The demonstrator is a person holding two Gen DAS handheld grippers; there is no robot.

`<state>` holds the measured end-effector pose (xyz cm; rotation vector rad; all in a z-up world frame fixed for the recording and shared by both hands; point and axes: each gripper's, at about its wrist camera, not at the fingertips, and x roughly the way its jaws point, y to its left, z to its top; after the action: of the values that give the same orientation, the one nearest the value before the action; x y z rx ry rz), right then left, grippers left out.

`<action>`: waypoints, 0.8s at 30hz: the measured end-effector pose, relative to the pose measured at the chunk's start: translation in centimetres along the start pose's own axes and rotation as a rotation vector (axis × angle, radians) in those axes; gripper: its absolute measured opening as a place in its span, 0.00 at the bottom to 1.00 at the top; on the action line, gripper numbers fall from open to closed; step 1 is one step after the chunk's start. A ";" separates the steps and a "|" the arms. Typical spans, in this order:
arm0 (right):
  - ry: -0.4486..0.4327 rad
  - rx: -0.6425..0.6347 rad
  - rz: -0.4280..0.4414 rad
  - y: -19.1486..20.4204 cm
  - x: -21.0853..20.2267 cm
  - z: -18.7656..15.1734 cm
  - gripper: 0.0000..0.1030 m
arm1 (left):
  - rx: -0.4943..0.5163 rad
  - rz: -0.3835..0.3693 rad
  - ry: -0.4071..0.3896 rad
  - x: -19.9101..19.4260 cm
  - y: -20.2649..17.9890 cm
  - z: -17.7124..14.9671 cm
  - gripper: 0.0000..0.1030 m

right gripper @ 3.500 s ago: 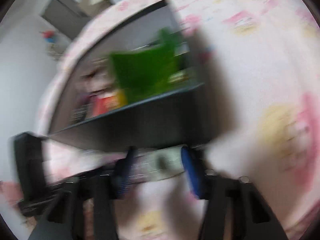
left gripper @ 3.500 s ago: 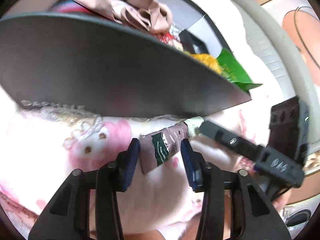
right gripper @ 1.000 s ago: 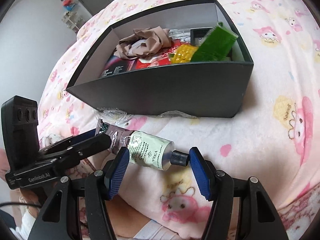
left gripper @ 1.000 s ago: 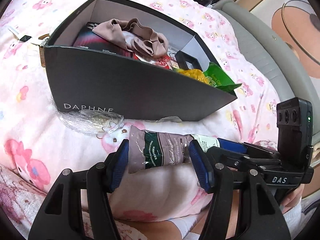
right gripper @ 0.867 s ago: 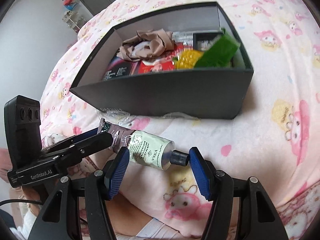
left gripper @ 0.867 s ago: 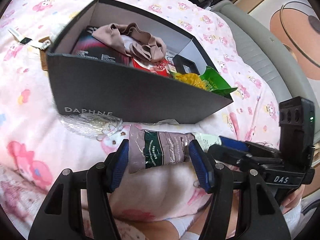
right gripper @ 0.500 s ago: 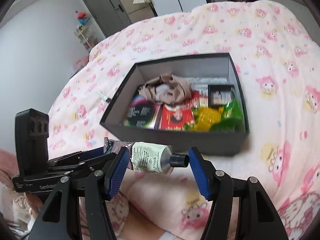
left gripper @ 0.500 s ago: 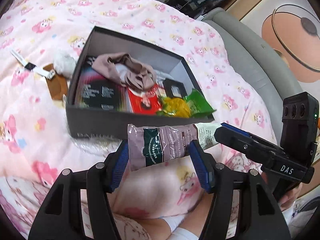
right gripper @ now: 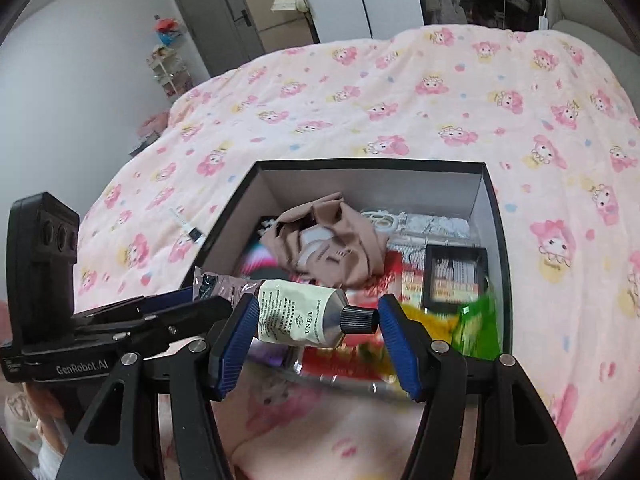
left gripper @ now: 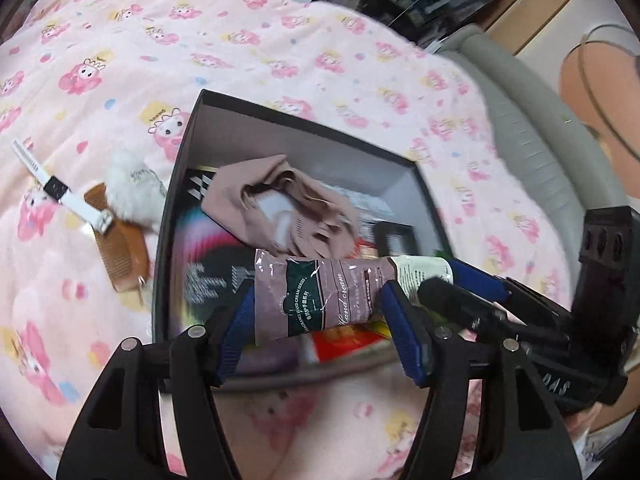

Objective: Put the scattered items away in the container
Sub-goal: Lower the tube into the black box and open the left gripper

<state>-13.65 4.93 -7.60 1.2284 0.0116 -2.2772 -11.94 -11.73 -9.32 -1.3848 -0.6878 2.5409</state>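
A hand cream tube (left gripper: 320,296) with a mauve crimped end, white label and black cap (right gripper: 354,320) hangs level over the near part of the dark grey box (right gripper: 360,168). My left gripper (left gripper: 318,300) holds its crimped half, and my right gripper (right gripper: 316,304) holds the cap half, with the cap against the right finger. Each gripper also shows from the side in the other view: right gripper (left gripper: 440,278), left gripper (right gripper: 208,300). Inside the box lie a beige cloth (right gripper: 328,244), a green packet (right gripper: 476,320), a small black case (right gripper: 456,276) and red packets.
Left of the box (left gripper: 192,152) on the pink printed blanket lie a white watch (left gripper: 60,192), a wooden comb (left gripper: 124,252) and a white fluffy item (left gripper: 132,192). A grey padded edge (left gripper: 540,120) borders the bed on the right. Doors and shelves stand far behind.
Both grippers have lifted the tube off the blanket in front of the box. They carried it up and forward, and it now hangs above the box's contents.
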 end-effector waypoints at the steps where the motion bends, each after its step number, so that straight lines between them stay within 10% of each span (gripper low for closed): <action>1: 0.013 -0.004 -0.004 -0.1 0.7 0.2 0.57 | 0.011 0.025 0.014 0.4 0.0 0.4 0.62; 15: 0.200 0.083 0.072 -3.1 7.0 -0.9 0.55 | 0.096 0.183 0.222 4.9 -0.7 0.6 0.63; 24: 0.046 0.022 0.019 -2.6 4.1 0.2 0.54 | 0.069 0.143 0.116 3.5 -1.1 1.3 0.46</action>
<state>-16.79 5.18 -11.28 1.2870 -0.0076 -2.2378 -15.03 -9.92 -10.83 -1.5956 -0.4938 2.5384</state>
